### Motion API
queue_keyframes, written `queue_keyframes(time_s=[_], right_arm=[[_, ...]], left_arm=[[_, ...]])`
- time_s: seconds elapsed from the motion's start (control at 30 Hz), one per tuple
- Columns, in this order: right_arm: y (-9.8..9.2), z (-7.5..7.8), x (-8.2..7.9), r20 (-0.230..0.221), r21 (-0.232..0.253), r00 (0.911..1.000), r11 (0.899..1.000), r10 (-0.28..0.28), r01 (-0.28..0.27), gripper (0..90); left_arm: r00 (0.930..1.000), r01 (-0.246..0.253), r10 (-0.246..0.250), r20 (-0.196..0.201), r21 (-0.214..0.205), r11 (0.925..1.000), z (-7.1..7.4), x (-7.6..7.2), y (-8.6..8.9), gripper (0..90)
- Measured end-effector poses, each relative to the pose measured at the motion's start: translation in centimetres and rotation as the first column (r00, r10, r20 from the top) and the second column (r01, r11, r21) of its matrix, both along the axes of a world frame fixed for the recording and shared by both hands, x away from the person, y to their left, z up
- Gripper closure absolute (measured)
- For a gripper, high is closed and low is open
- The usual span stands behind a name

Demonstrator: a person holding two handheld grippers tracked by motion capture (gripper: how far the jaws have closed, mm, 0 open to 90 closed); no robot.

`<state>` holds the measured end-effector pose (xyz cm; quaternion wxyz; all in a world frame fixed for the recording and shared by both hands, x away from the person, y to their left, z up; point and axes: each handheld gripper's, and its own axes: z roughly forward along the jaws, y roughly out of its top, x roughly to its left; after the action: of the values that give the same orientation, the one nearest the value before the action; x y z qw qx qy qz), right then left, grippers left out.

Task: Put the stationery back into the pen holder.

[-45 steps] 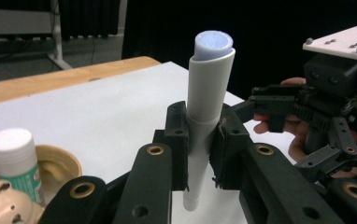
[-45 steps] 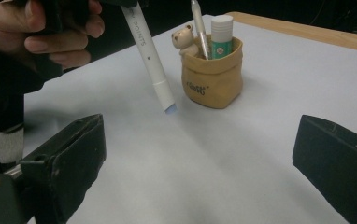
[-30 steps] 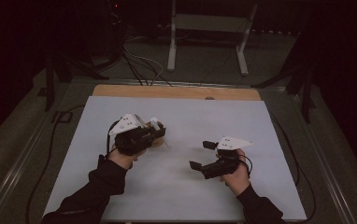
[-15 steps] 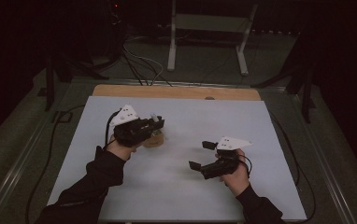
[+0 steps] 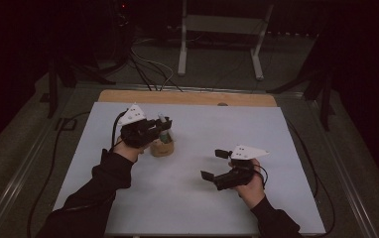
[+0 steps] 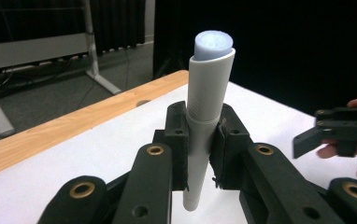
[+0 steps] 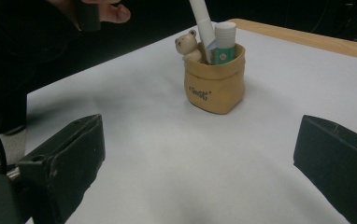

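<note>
A tan bag-shaped pen pot (image 5: 161, 148) (image 7: 214, 86) stands on the white table top (image 5: 192, 208). It holds a glue stick with a green label (image 7: 224, 44), and a small bear figure (image 7: 187, 44) sits on its rim. My left gripper (image 5: 163, 126) (image 6: 200, 135) hangs just above the pot, shut on a white marker pen (image 6: 209, 93) (image 7: 203, 23). The pen is nearly upright, its lower end at the pot's mouth between the bear and the glue stick. My right gripper (image 5: 215, 164) (image 7: 200, 163) stands open to the pot's right, nothing between its jaws.
A bare wooden strip (image 5: 187, 97) runs along the table's far edge. Behind it on the floor are a metal stand (image 5: 222, 29) and loose cables (image 5: 148, 64). A cable (image 5: 53, 148) trails off the table's left side. The other gripper (image 6: 340, 133) shows at the right of the left gripper view.
My left gripper has moved a little away from me and upward with the pen, uncovering the tan pot below it. The right gripper has stayed where it was, still open.
</note>
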<state>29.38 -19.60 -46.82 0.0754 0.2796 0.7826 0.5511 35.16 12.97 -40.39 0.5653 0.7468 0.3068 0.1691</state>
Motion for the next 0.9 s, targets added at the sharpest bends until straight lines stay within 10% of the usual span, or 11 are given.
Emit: queue_keyframes(time_s=[0.9], right_arm=[[0.0,0.0,-0.1,0.013,0.005,0.9999,1.0,-0.001,0.001,2.1]], left_arm=[[0.9967,-0.073,0.075,-0.032,0.046,0.9962,-2.3,2.1,0.3,78.9]])
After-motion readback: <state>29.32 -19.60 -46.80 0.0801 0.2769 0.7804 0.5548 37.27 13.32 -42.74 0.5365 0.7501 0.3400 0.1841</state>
